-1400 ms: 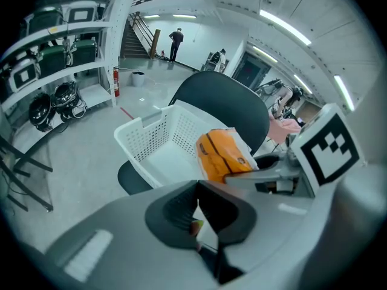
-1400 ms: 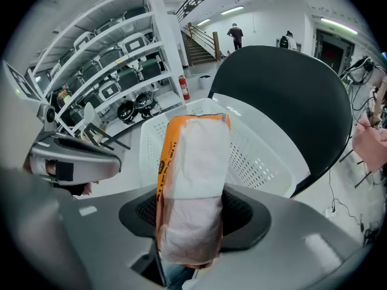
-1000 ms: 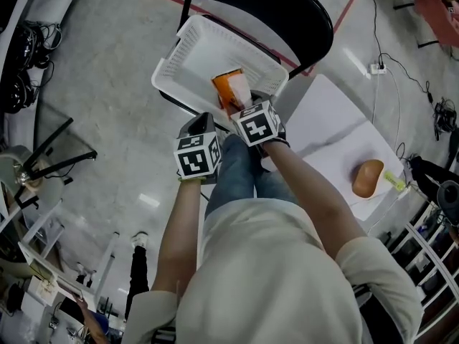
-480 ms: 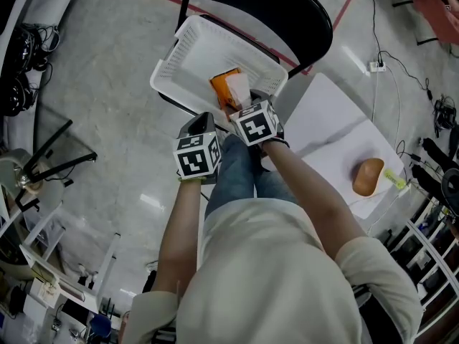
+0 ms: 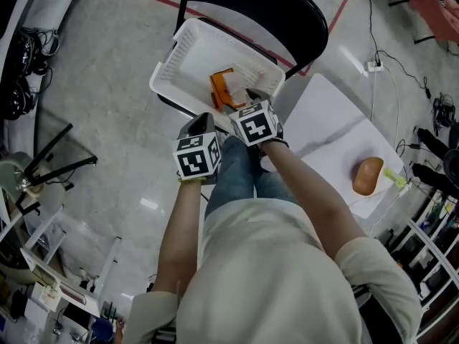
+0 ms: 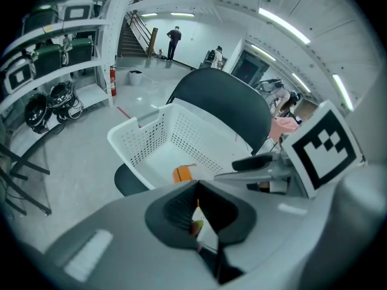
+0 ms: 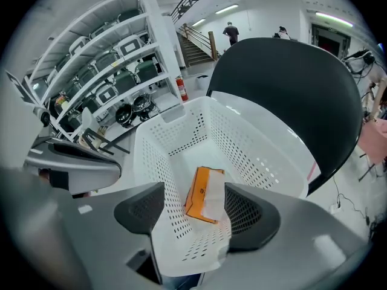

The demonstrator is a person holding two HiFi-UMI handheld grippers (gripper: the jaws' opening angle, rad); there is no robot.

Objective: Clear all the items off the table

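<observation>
A white perforated basket point(image 5: 188, 45) sits on a black chair point(image 5: 287, 13). An orange-and-white packet point(image 5: 226, 89) lies loose on the basket floor; the right gripper view shows that packet point(image 7: 205, 193) below and between the jaws, touching neither pad. My right gripper point(image 5: 251, 100) hangs over the basket's near rim; its jaws have just been opening and stand open. My left gripper point(image 5: 200, 126) stays shut beside the basket's near corner, and I see nothing held in it. In the left gripper view the packet point(image 6: 182, 174) shows inside the basket point(image 6: 139, 141).
A white table point(image 5: 323, 131) stands to the right, with a brown oval item point(image 5: 367, 178) and a small yellow-green thing point(image 5: 394, 181) near its far edge. Cables and a power strip point(image 5: 376, 68) lie on the floor. Shelves with helmets point(image 7: 130, 110) stand to the left.
The right gripper's jaws have spread wider, and the orange packet has dropped from between them onto the basket floor. The left gripper has not moved.
</observation>
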